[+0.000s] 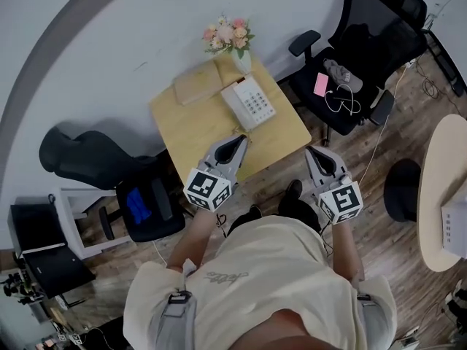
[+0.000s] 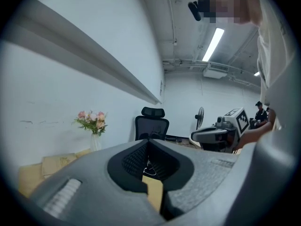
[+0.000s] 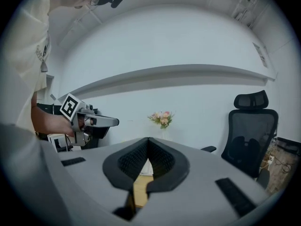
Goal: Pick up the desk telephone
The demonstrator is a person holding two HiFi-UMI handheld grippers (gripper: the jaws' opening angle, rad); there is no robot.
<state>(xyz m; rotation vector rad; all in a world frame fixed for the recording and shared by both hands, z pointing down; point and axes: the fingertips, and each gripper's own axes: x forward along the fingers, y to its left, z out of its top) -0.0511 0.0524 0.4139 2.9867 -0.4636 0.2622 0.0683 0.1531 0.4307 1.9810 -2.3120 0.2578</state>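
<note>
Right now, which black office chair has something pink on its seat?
The right chair, beside the table; its seat also holds a white cable. The left chair carries a blue item.

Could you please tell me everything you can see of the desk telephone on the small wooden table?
The desk telephone is a white, plastic-looking set lying flat on the light wooden table, near its far edge and askew to its sides. Rows of dark keys show on its face; its handset seems to rest in its cradle along one side. A vase of flowers stands just behind it, a tan flat pad beside it.
</note>
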